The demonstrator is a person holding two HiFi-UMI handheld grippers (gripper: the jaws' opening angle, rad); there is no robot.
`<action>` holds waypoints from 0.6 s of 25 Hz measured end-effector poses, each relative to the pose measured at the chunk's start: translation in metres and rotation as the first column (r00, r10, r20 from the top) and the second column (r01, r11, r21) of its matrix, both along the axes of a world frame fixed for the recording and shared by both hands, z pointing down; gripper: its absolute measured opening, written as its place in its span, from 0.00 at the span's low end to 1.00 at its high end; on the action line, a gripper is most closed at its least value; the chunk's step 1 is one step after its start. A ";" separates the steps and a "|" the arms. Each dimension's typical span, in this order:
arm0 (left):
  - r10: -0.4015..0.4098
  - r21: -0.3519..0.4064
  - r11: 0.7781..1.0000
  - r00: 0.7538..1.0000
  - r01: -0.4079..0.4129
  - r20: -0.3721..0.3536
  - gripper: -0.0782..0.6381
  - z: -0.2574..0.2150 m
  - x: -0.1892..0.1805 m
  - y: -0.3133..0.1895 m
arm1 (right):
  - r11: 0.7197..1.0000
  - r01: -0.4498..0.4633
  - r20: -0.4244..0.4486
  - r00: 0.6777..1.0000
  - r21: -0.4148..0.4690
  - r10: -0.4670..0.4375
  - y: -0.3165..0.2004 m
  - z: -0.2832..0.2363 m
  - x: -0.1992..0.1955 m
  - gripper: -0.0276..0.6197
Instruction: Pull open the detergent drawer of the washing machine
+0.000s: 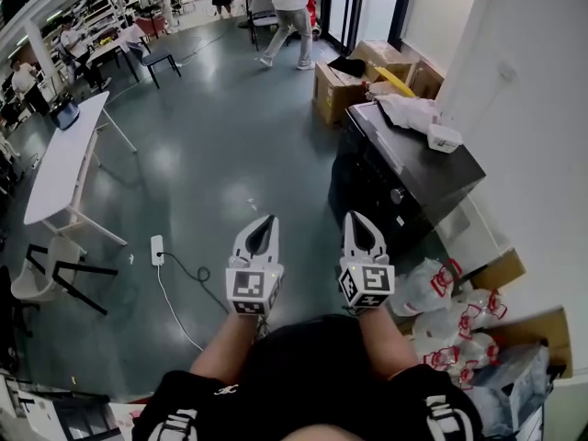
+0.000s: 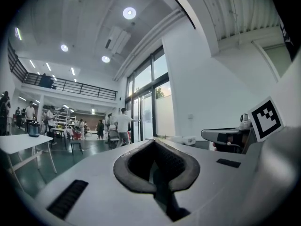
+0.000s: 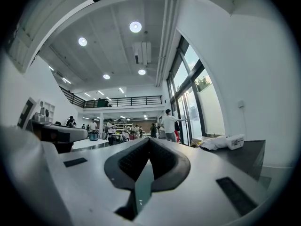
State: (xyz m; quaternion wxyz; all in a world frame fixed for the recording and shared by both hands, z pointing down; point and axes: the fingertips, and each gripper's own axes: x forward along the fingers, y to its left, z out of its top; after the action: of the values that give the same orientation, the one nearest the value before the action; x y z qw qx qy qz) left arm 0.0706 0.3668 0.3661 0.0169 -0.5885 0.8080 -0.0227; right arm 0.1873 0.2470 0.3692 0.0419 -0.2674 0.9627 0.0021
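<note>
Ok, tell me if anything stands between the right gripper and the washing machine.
Nothing visible does: only bare floor lies between the right gripper and the washing machine. Plastic bags lie beside it.

On the washing machine (image 1: 372, 191), the drawer cannot be told.

Black washing machine (image 1: 386, 186) being seen upright beside white wall (image 1: 542, 108), dark front with round knob (image 1: 397, 196) being turned toward room; detergent drawer not being told apart from dark front.
</note>
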 end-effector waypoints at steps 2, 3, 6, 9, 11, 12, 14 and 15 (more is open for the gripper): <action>0.002 0.001 1.000 1.000 -0.002 -0.004 0.10 0.001 -0.004 0.001 | 1.000 -0.002 -0.008 1.000 0.000 0.002 0.002 0.004 -0.003 0.05; 0.004 0.002 1.000 1.000 -0.004 -0.007 0.10 0.002 -0.007 0.001 | 1.000 -0.002 -0.008 1.000 0.005 0.002 0.003 0.005 -0.005 0.05; 0.003 0.002 1.000 1.000 -0.003 -0.010 0.10 0.003 -0.015 -0.003 | 1.000 0.002 -0.001 1.000 0.016 -0.001 0.000 0.004 -0.012 0.05; 0.003 0.008 1.000 1.000 -0.003 0.000 0.10 0.005 -0.024 -0.012 | 1.000 0.006 0.000 1.000 0.015 -0.006 -0.009 0.005 -0.022 0.05; 0.003 0.003 1.000 1.000 -0.003 0.004 0.10 0.008 -0.030 -0.020 | 1.000 0.010 0.002 1.000 0.019 -0.010 -0.017 0.007 -0.029 0.05; 0.003 0.001 1.000 1.000 -0.003 0.005 0.10 0.008 -0.034 -0.025 | 1.000 0.012 0.003 1.000 0.023 -0.012 -0.021 0.008 -0.033 0.05; 0.002 0.000 1.000 1.000 -0.002 0.009 0.10 0.010 -0.042 -0.034 | 0.999 0.015 0.001 1.000 0.028 -0.015 -0.031 0.009 -0.042 0.05; 0.002 0.000 1.000 1.000 -0.002 0.013 0.10 0.011 -0.047 -0.039 | 0.999 0.015 0.001 1.000 0.028 -0.015 -0.038 0.010 -0.047 0.05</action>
State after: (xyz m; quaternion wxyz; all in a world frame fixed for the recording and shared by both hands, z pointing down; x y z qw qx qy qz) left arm 0.0236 0.3275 0.3768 0.0220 -0.5890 0.8074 -0.0265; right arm 0.1406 0.2095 0.3790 0.0463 -0.2593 0.9646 0.0150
